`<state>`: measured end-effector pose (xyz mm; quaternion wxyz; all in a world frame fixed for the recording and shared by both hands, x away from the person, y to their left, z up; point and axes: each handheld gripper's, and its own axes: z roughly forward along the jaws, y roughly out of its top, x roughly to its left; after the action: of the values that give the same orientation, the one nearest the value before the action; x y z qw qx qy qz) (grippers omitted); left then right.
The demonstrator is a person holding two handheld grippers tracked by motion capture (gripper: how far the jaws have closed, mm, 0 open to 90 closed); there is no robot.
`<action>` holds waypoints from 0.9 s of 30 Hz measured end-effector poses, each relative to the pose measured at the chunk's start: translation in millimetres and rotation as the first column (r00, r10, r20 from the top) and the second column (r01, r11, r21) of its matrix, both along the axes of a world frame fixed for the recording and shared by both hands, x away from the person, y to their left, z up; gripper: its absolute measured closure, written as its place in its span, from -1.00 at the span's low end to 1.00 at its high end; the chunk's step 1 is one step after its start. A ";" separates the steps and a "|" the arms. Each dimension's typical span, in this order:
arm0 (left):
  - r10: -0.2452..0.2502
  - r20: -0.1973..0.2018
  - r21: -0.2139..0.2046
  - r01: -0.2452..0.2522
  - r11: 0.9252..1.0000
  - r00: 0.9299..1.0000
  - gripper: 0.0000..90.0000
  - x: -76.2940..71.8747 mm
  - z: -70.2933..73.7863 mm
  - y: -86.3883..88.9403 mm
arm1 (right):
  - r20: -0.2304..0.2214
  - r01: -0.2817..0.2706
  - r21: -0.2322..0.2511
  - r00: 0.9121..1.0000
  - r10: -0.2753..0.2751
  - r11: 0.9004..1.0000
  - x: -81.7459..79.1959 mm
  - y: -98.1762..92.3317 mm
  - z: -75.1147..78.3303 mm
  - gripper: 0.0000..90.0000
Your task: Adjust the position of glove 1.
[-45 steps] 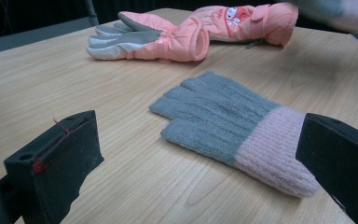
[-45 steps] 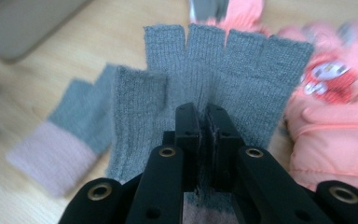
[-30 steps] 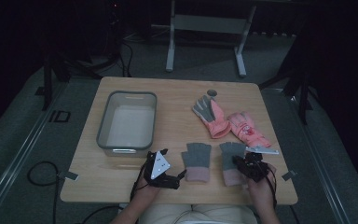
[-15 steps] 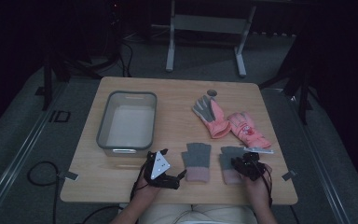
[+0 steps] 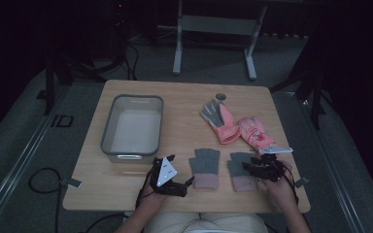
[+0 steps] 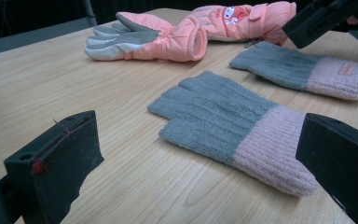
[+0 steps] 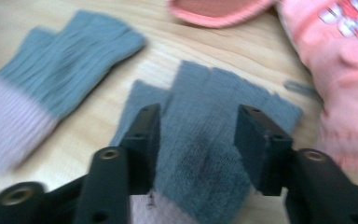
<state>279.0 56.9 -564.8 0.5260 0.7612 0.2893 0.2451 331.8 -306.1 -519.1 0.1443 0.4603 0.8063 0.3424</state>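
Two grey knit gloves with pink cuffs lie side by side near the table's front edge, the left one [image 5: 204, 166] and the right one [image 5: 239, 174]. My left gripper [image 5: 179, 171] rests on the table just left of the left knit glove [image 6: 228, 126], open wide, the cuff lying between its jaws. My right gripper [image 5: 252, 167] hovers open over the right knit glove [image 7: 205, 154], one jaw on each side of the grey palm. Farther back lie two pink ski gloves, one palm-up [image 5: 218, 120] and one with a cartoon print [image 5: 256, 134].
A grey plastic bin [image 5: 108, 130] with nothing in it stands on the left half of the wooden table [image 5: 184, 99]. A small round disc [image 5: 221, 96] lies near the back edge. Cables trail on the dark floor to the left.
My right gripper has shifted slightly forward over the right knit glove. The left gripper and the gloves have stayed where they were.
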 end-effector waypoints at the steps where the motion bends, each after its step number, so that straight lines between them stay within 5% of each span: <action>1: 0.000 0.000 0.000 0.000 1.000 1.000 -1.00 0.0 0.0 -0.1 | -0.001 -0.046 -0.004 0.999 0.046 0.999 2.2 -4.4 2.0 0.19; 10: 0.000 0.003 0.006 0.000 1.000 1.000 -1.00 0.1 0.0 -0.7 | -0.024 -0.184 -0.073 0.983 0.183 0.980 13.0 -19.4 8.3 0.26; 21: 0.005 0.006 0.004 -0.005 1.000 1.000 -1.00 -0.5 -0.1 -0.3 | -0.046 -0.172 -0.089 0.985 0.169 0.981 13.1 -7.1 -19.9 0.21; 25: 0.004 0.008 0.007 -0.004 1.000 1.000 -1.00 -0.6 0.0 -0.3 | -0.011 -0.150 -0.113 0.989 0.150 0.982 8.3 -4.5 -23.3 0.33; 27: 0.006 0.008 0.007 -0.006 1.000 1.000 -1.00 -0.6 0.0 -0.3 | -0.006 -0.140 -0.113 0.990 0.140 0.984 7.3 -4.6 -23.5 0.60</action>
<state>278.4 56.6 -564.8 0.5237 0.7613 0.2887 0.2507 339.2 -310.7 -542.6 0.1467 0.3932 0.8546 0.3058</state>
